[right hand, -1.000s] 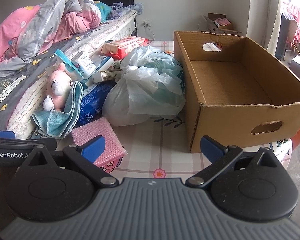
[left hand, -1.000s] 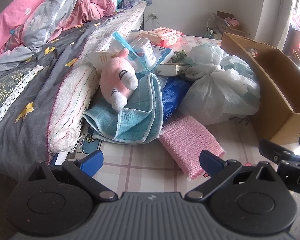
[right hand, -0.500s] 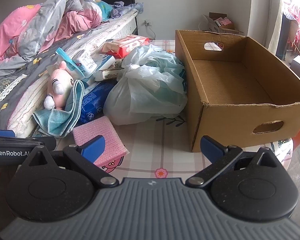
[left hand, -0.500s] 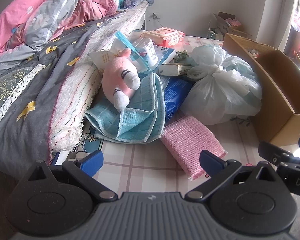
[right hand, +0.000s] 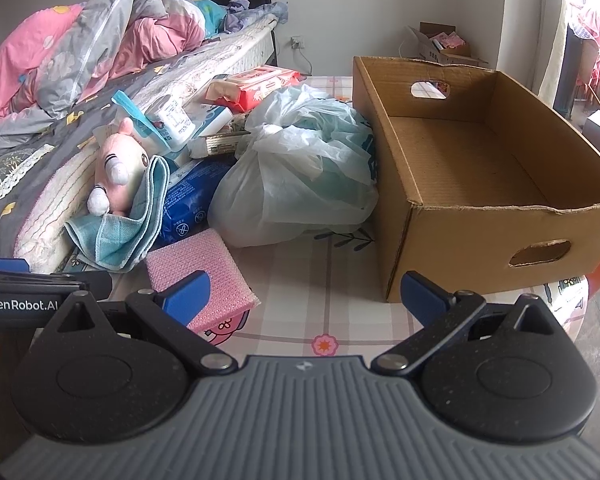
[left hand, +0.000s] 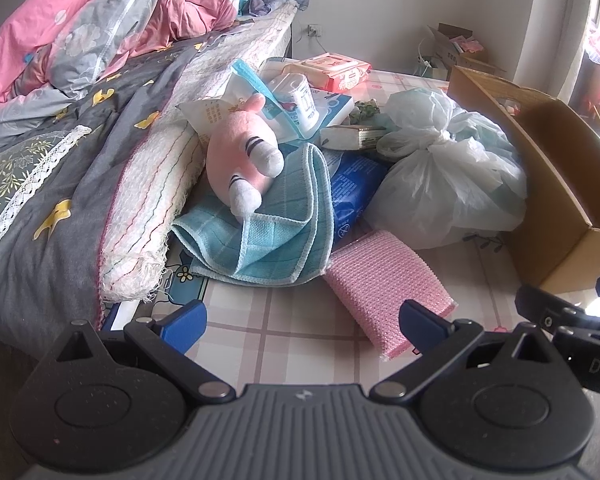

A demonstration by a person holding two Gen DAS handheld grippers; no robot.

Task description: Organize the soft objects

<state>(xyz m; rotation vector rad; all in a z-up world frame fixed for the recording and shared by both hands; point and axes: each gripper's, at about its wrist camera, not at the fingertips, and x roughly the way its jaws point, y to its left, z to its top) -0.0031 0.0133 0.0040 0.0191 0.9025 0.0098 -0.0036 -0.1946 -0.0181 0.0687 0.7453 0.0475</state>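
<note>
Hovering low, I held both grippers over the checked tablecloth (right hand: 328,280), left gripper (left hand: 302,316) and right gripper (right hand: 304,292) spread wide, empty. Plush (left hand: 242,156) lay on the towel (left hand: 276,236) against the bed (left hand: 60,168); sponge (left hand: 384,280) just beside; box (right hand: 480,168) stood right.

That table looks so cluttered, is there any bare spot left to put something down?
Yes: the checked tablecloth is bare between the pink sponge and the cardboard box, in front of the plastic bag. The box's floor looks empty too. Along the bed it is crowded: teal towel, pink plush, packets.
</note>
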